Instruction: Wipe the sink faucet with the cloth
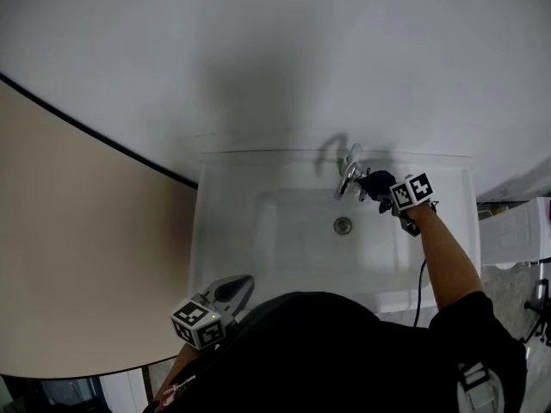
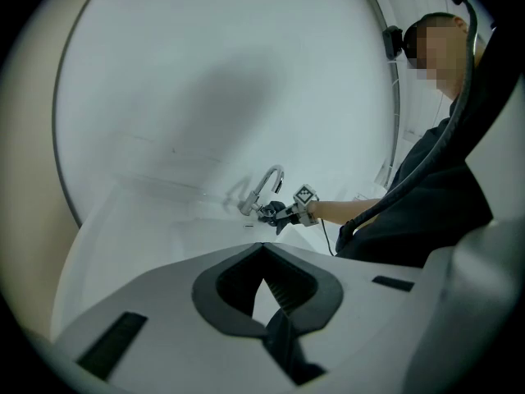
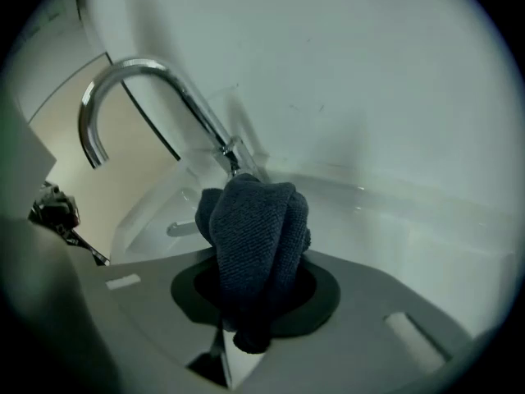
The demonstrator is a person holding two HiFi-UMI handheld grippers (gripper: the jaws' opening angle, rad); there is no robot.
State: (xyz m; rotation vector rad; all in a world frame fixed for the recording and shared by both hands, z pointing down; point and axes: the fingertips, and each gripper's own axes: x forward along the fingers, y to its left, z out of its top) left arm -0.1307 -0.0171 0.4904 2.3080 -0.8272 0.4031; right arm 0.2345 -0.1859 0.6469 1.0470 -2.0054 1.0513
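The white sink [image 1: 225, 198] occupies the centre of the head view, with its drain [image 1: 343, 225] near the middle of the basin and the chrome faucet [image 1: 348, 172] on the back rim at 12 o'clock from the drain. The faucet is a gooseneck type: in the right gripper view its spout rises from the base and curves over toward 10 o'clock, with the outlet pointing down. The right claw [image 1: 385, 189] sits at 3 o'clock from the faucet base, just beside it, above the back edge of the basin, and points down toward the rim. Its jaws are clamped on the cloth [image 3: 254, 236] — a dark blue knitted piece, bunched into a thick wad that sticks out beyond the jaw tips. In the right gripper view the top of the wad lies directly below the faucet base; whether cloth and metal actually touch cannot be determined. The left claw [image 2: 262, 247] is held well apart from the faucet, over the front left corner of the sink at about 7 o'clock from the drain — its jaws are together with nothing between them, and it points across the basin toward the faucet. A pale wall [image 1: 275, 50] rises behind the sink.
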